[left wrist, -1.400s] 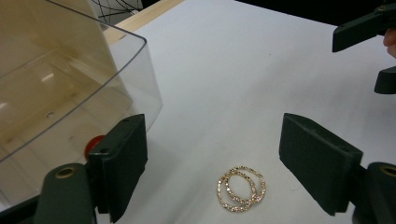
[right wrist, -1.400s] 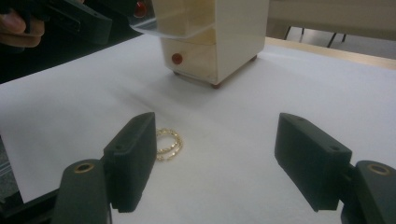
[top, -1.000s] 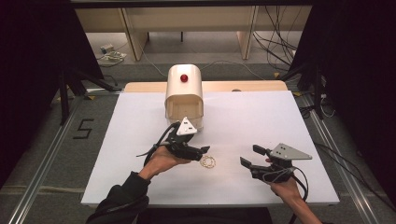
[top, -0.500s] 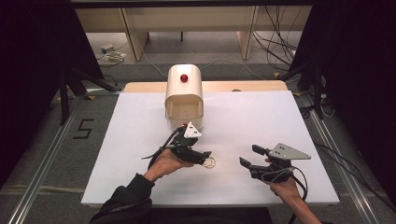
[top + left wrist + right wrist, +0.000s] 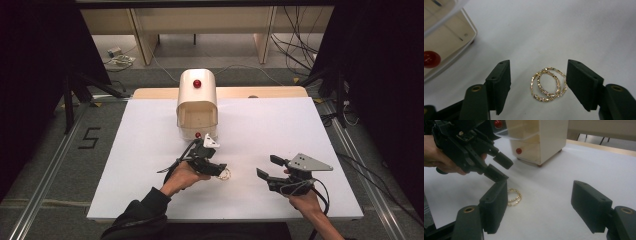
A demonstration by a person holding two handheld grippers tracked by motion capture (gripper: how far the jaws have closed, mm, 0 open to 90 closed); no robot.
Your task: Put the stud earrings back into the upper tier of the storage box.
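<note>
Two thin gold hoop earrings (image 5: 549, 83), studded and overlapping, lying flat on the white tabletop (image 5: 280, 130) near the middle of its near edge, a little left of centre. Left gripper (image 5: 222, 172) lowered over them, tips just above the surface, black jaws straddling the pair: one jaw left of the hoops, the other right beside them, a sliver of white visible between pad and metal in the left gripper view. Jaws just been closing, hoops between them, not yet pinched. Gripped from behind by the left hand (image 5: 182, 176), dark sleeve coming in from the near edge.

Right gripper (image 5: 267, 168) held off to the right, near the same edge, well apart from the earrings, jaws spread wide with nothing between them; right hand (image 5: 302, 200) wrapped around its body.

Cream-coloured jewellery box with a rounded top and small red knobs (image 5: 197, 105) standing toward the far edge of the tabletop, just beyond the left gripper, front open toward the near edge, a clear flap raised above the opening in the right gripper view.
</note>
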